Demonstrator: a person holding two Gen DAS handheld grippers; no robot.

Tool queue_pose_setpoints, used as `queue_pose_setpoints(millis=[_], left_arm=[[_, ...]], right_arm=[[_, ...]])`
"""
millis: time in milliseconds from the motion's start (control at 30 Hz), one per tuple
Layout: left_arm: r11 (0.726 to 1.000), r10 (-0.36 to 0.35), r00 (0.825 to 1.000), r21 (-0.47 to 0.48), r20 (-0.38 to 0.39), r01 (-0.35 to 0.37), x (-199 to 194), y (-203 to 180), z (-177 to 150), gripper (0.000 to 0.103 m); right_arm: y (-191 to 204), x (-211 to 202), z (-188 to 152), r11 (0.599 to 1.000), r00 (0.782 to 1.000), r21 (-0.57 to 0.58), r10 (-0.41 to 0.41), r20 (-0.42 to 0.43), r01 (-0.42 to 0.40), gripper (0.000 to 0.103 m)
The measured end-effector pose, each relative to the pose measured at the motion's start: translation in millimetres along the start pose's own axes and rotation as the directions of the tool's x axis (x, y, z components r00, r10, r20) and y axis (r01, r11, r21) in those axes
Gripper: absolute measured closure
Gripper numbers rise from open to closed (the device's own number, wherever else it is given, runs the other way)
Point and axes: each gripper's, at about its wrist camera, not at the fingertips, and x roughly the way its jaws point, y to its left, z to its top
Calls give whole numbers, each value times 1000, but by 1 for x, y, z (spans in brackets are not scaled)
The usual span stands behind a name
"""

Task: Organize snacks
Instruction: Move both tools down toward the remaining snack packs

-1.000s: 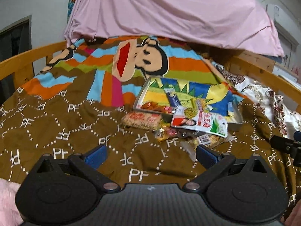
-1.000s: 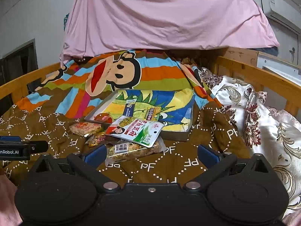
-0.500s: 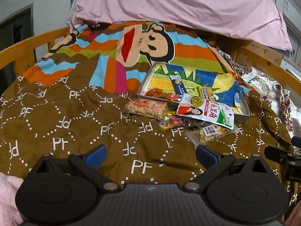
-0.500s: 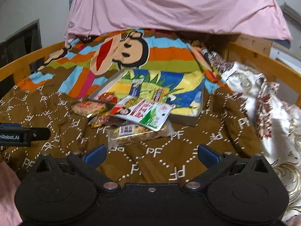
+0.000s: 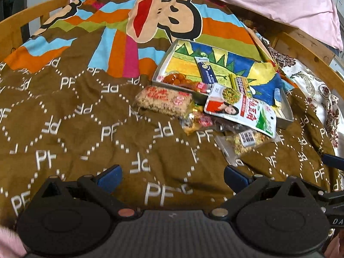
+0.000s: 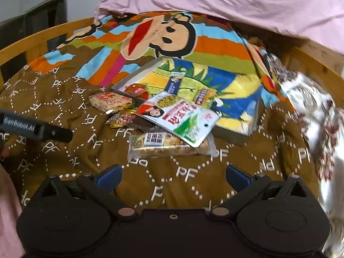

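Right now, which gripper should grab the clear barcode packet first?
Probably the right gripper. In its view the clear barcode packet lies straight ahead between its open jaws. From the left gripper the same packet sits off to its right, so it would need to swing across.

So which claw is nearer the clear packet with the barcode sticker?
Right. The right claw sits just short of the packet; the left claw is off to its left, farther back.
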Motion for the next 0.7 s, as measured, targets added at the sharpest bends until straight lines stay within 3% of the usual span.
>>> queue_pose_setpoints(millis=[300,500,700], left_arm=[[997,17,999,81,42,-20,23,2,31,0],[992,-39,999,123,14,37,43,8,58,0],[981,-80,997,177,11,77,63,14,79,0]], right_arm=[[-4,25,21,986,994,-168,16,109,3,1],[-6,46,46,974,985,-225,31,169,8,1],[-11,69,68,927,968,-365,167,188,-89,1]])
